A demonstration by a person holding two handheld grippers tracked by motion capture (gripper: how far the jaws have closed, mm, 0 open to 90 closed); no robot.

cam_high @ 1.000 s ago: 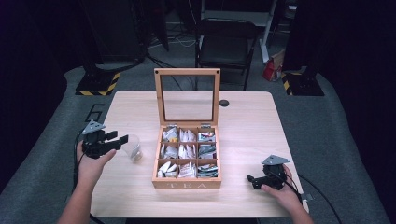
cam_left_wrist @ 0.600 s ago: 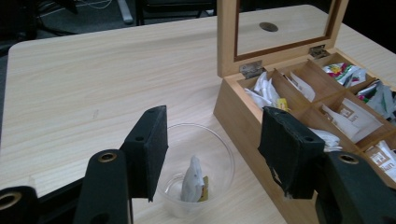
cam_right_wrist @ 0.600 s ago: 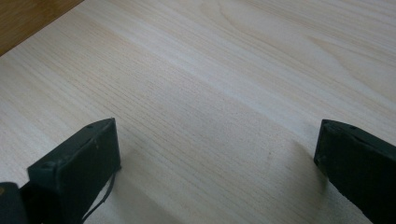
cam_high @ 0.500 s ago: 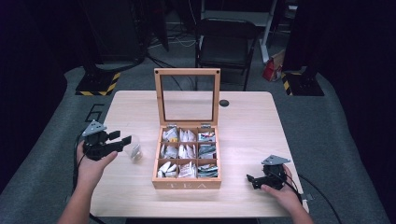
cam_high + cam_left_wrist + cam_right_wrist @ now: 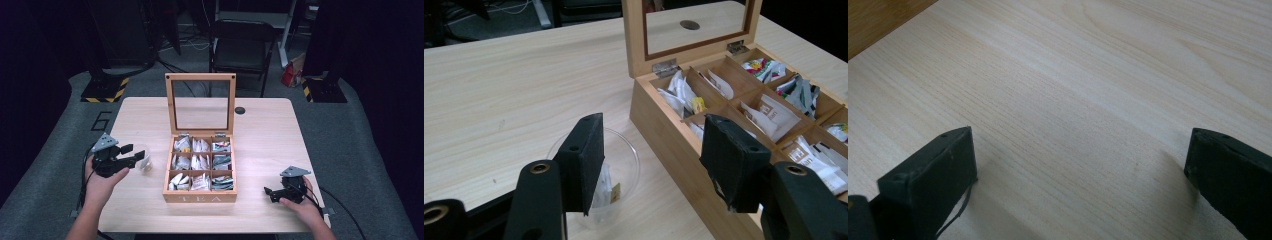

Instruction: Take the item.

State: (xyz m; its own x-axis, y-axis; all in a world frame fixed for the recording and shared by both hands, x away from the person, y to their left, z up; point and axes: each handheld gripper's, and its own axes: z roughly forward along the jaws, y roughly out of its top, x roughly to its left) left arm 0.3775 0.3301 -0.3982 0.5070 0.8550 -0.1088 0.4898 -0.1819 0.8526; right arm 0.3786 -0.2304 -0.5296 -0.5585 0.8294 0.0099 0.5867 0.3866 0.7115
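1. a clear plastic cup [image 5: 144,159] is seen left of centre in the high view, standing upright on the counter [image 5: 260,130], just beside the left wall of the wooden tea box [image 5: 200,196] but apart from it.
2. in the left gripper view, a white tea bag [image 5: 605,192] with a small tag is seen inside the cup, low and left of centre in the frame.
3. the left gripper [image 5: 131,156] is held at the left of the high view, and its fingers [image 5: 583,160] are spread, with nothing pinched between them.
4. the cup lies directly ahead of these fingers and slightly below them; in the left gripper view its rim is partly hidden behind the left finger, so the cup sits toward the left finger and is not centred in the gap.
5. the cup's long axis is vertical, while the fingers point almost level across it.
6. the right gripper [image 5: 270,192] rests at the lower right of the high view, well apart from the cup, with the box between them; its fingers [image 5: 933,172] are spread wide over bare counter.
7. the left hand is judged clearly the nearer one for any coming move on the cup.
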